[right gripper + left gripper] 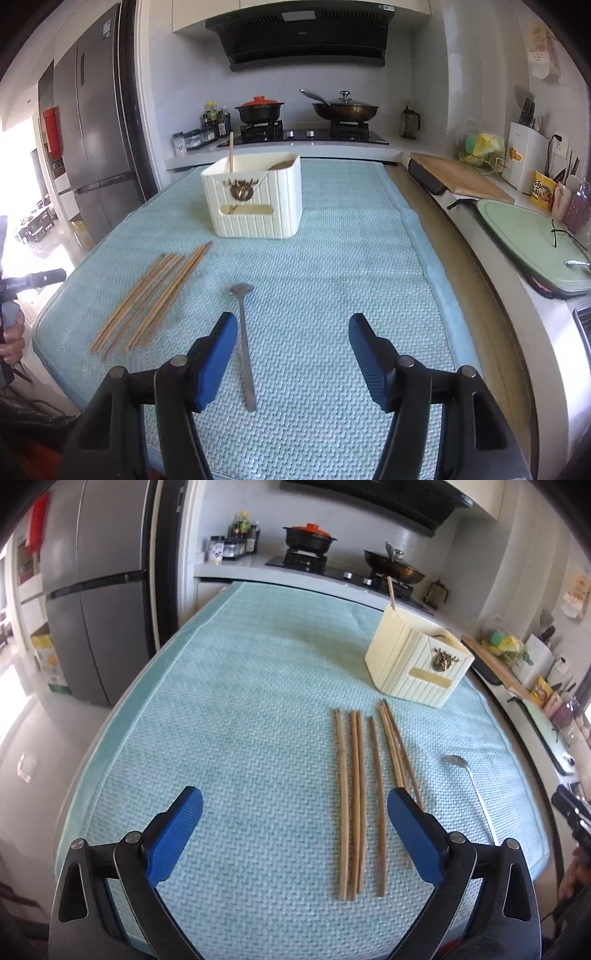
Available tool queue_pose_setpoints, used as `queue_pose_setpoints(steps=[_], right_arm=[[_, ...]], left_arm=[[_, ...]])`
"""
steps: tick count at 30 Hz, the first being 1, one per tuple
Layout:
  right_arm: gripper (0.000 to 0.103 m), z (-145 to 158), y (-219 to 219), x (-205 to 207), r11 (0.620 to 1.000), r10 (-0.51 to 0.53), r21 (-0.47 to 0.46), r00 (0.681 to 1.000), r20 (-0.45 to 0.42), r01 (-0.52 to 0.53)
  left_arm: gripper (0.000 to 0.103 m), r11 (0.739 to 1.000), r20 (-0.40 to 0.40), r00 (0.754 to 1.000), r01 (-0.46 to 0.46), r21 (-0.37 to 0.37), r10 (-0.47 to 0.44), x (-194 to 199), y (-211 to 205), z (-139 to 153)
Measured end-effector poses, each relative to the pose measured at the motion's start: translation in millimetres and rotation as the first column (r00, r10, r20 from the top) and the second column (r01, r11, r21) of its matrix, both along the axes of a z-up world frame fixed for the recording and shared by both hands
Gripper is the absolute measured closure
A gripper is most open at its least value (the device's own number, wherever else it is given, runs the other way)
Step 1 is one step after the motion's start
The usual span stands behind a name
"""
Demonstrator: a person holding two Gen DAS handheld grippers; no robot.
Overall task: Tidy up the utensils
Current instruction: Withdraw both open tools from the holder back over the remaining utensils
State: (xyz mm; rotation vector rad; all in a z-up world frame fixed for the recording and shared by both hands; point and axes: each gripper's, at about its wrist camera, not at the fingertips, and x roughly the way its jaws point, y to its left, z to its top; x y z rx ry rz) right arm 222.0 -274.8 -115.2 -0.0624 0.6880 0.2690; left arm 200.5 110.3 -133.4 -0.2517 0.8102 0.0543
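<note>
Several wooden chopsticks (pixel 356 797) (pixel 151 299) lie side by side on the light blue mat (pixel 240 701) (pixel 332 258). A metal spoon (pixel 244 343) (pixel 471 786) rests on the mat to their right. Behind them stands a cream utensil holder (pixel 417 664) (pixel 255 199) with one chopstick upright in it. My left gripper (pixel 295 805) hangs open over the mat, its right finger above the near ends of the rightmost chopsticks, nothing between the pads. My right gripper (pixel 293 332) is open too, and the spoon handle lies below, just inside its left finger.
A fridge (pixel 92 602) stands left of the table. Behind are a stove with a red-lidded pot (pixel 260 109) and a lidded pan (pixel 345 107). Along the right counter lie a wooden board (pixel 458 177) and a green board (pixel 532 240). A person's hand (pixel 13 332) shows at the left edge.
</note>
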Motion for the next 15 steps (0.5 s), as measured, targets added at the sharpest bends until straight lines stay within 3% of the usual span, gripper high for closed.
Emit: queue_pose_setpoints(steps=[6, 15], right_arm=[[0.039, -20.1, 21.2, -3.9, 0.997, 0.067, -0.038, 0.997, -0.037, -0.068], [0.039, -33.8, 33.9, -3.4, 0.995, 0.093, -0.026, 0.993, -0.075, -0.095]], left_arm=[[0.003, 0.995, -0.012, 0.998, 0.058, 0.083, -0.058, -2.9, -23.6, -7.7], [0.003, 0.991, -0.037, 0.999, 0.02, 0.133, -0.015, -5.6, -19.6, -17.6]])
